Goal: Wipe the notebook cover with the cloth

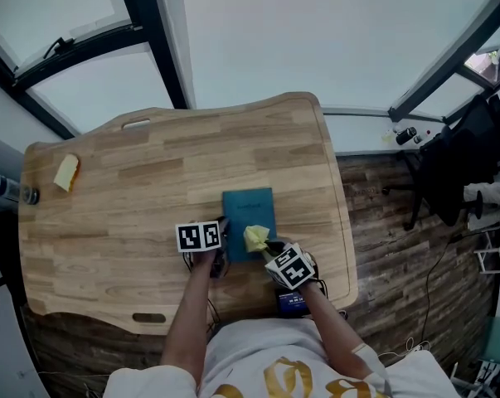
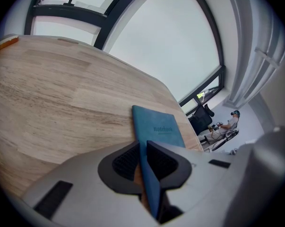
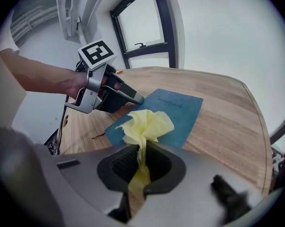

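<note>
A teal notebook lies flat near the front of the wooden table. My left gripper is shut on the notebook's near left edge; in the left gripper view the cover runs out from between the closed jaws. My right gripper is shut on a crumpled yellow cloth, which rests on the near part of the cover. In the right gripper view the cloth bunches out of the jaws over the notebook, with the left gripper at its left edge.
A yellow sponge-like piece lies at the table's far left, beside a dark cylinder off the edge. Office chairs stand on the wood floor to the right. Windows run behind the table.
</note>
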